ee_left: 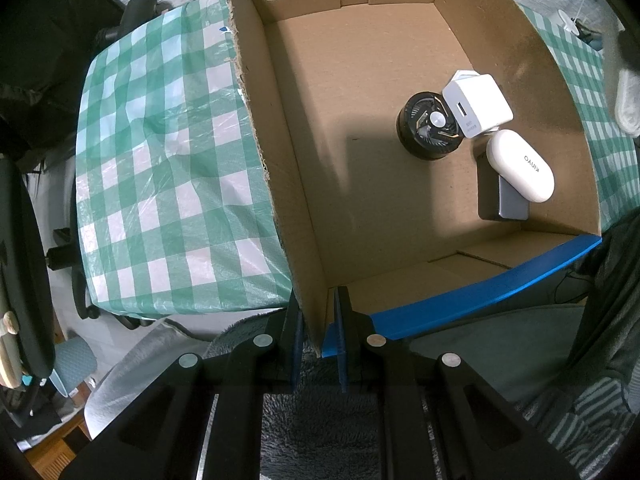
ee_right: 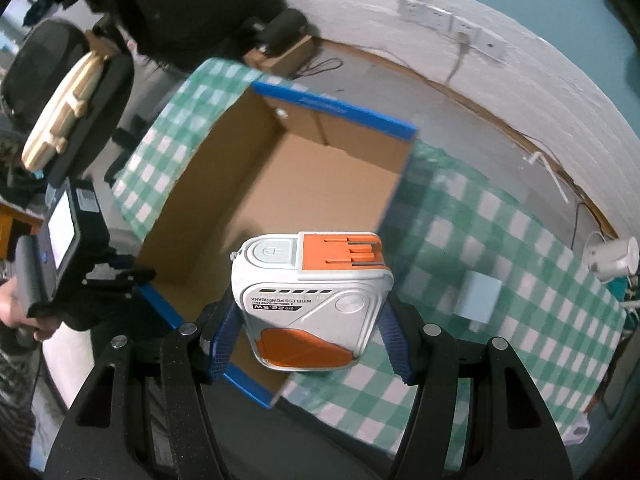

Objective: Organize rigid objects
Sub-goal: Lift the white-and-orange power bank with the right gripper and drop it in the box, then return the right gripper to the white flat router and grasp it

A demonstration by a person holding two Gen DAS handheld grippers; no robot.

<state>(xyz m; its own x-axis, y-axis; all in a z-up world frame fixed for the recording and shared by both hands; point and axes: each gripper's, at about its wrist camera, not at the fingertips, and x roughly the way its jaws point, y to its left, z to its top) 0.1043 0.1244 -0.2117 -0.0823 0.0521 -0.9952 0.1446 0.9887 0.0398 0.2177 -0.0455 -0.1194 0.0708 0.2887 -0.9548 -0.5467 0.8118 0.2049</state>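
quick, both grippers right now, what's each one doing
left gripper: shut on the cardboard box wall
right gripper: shut on the power bank

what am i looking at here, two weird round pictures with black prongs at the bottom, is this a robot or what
No robot: a person holds a handheld two-finger claw in each hand, and each claw carries a fisheye camera looking along its fingers, hence the round pictures.

The left-claw view shows the left claw pinching the corner wall of a cardboard box on a green checked tablecloth. Inside the box lie a small black fan, a white charger cube, a white Kinyo case and a grey slab partly under it.

The right-claw view shows the right claw gripping a white and orange wireless power bank over the box's near edge. A pale blue cube sits on the cloth.
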